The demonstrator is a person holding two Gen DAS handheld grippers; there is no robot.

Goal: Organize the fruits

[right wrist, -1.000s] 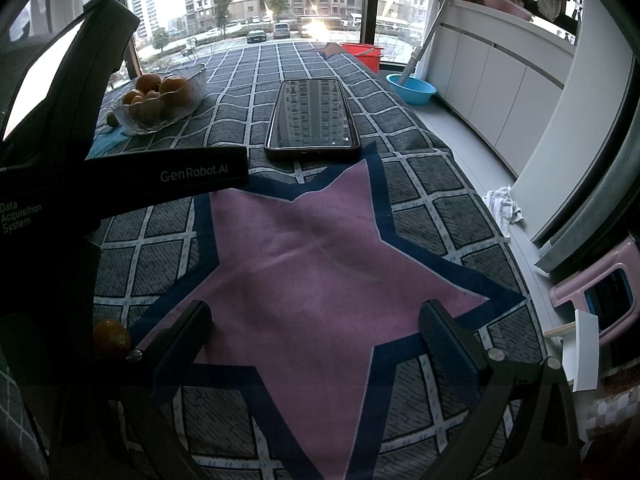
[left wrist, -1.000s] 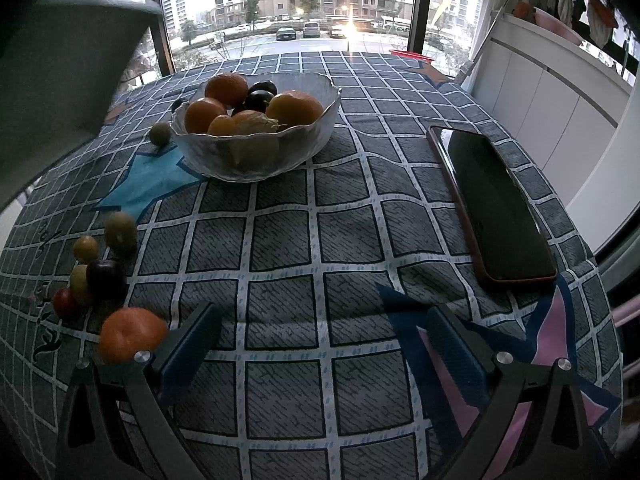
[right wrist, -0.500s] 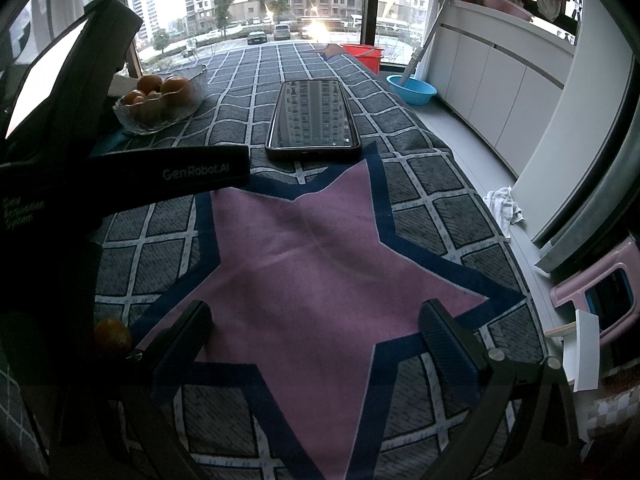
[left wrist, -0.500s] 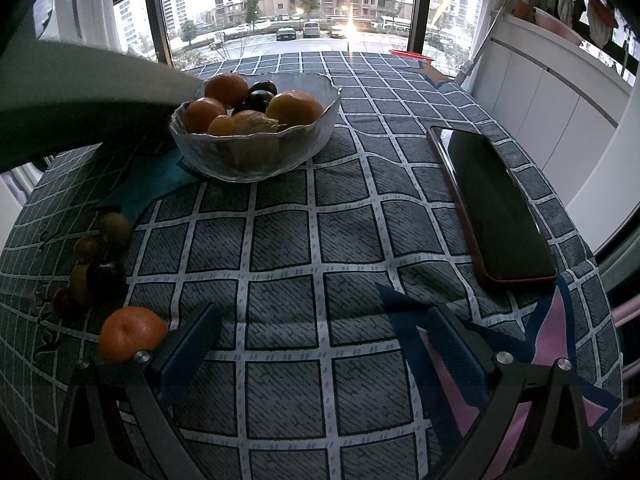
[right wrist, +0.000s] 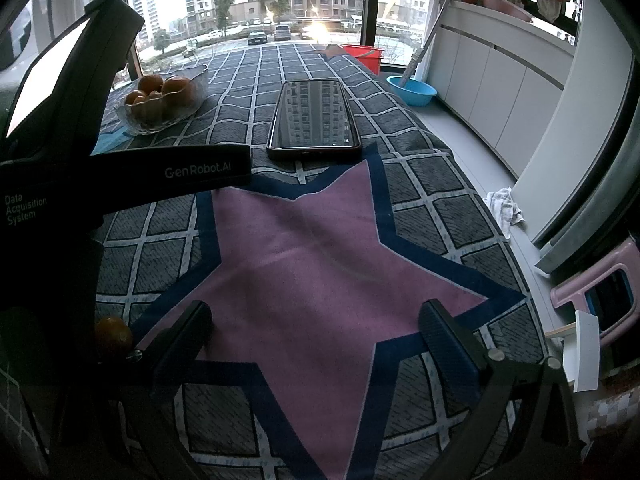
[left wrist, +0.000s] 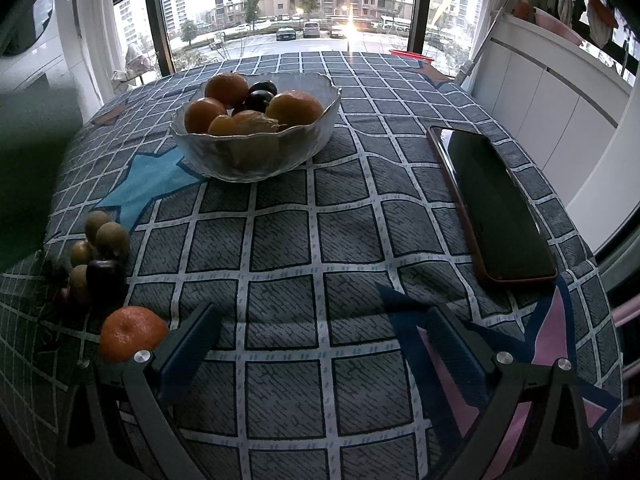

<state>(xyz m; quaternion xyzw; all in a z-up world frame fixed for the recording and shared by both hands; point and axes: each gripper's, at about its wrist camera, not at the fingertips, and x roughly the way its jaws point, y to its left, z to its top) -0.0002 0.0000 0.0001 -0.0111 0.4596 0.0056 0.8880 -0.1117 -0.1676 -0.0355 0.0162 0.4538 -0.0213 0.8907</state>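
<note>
A glass bowl (left wrist: 256,160) holding oranges, dark plums and small yellow fruits stands at the far left of the checked cloth; the right wrist view shows the same bowl (right wrist: 160,122) small. Loose fruit lies at the near left: an orange (left wrist: 132,338), a dark plum (left wrist: 105,282) and several small brown-green fruits (left wrist: 107,238). My left gripper (left wrist: 320,344) hangs open over the cloth, its left finger just right of the orange. My right gripper (right wrist: 316,336) is open above the purple star, nothing between its fingers. The orange (right wrist: 113,336) shows left of it.
A phone (left wrist: 492,204) with a dark screen lies on the right half of the table, also seen as the phone (right wrist: 314,120) ahead of the right gripper. The left gripper's black body (right wrist: 120,176) crosses the right view. A blurred sleeve (left wrist: 32,152) fills the left edge.
The blurred sleeve at the upper left has drawn back towards the left edge, and a small green fruit has gone from beside the bowl to the loose pile. Both grippers have stayed nearly still.
</note>
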